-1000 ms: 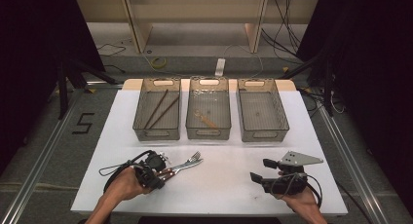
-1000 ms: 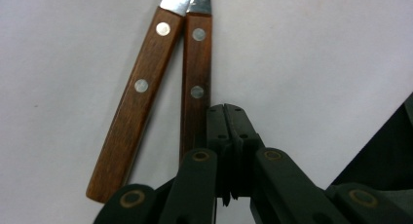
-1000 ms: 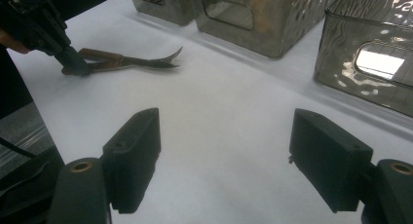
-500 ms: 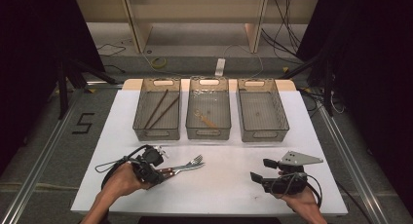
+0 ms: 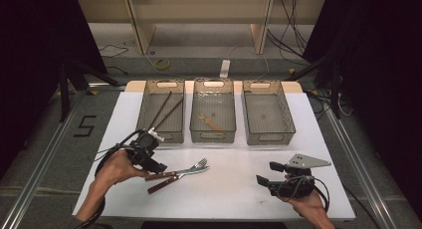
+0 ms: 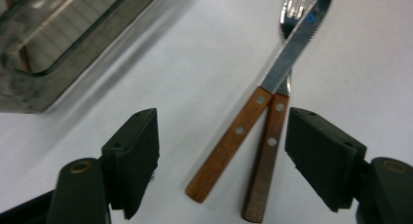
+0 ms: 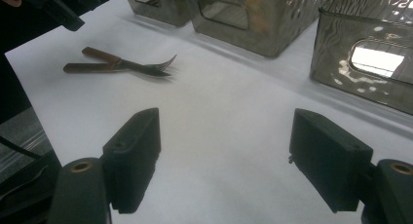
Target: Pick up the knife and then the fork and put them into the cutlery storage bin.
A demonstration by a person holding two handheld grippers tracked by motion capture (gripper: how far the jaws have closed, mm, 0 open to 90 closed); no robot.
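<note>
left gripper view has my left gripper (image 6: 221, 151) gaping over the knife (image 6: 258, 114) and fork (image 6: 277, 107) on the table (image 5: 234, 189) — lifted back, nothing gripped; right gripper (image 7: 224, 156) idle, open.

Wood-handled shiny steel knife (image 6: 272, 87), matt white table (image 5: 239, 194)

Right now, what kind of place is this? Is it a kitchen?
Probably not a kitchen; it looks like a lab or workshop set up for recording. A white table holds three clear bins, loose cables lie on the bare floor, and a person works with a hand-held gripper in each hand.
</note>
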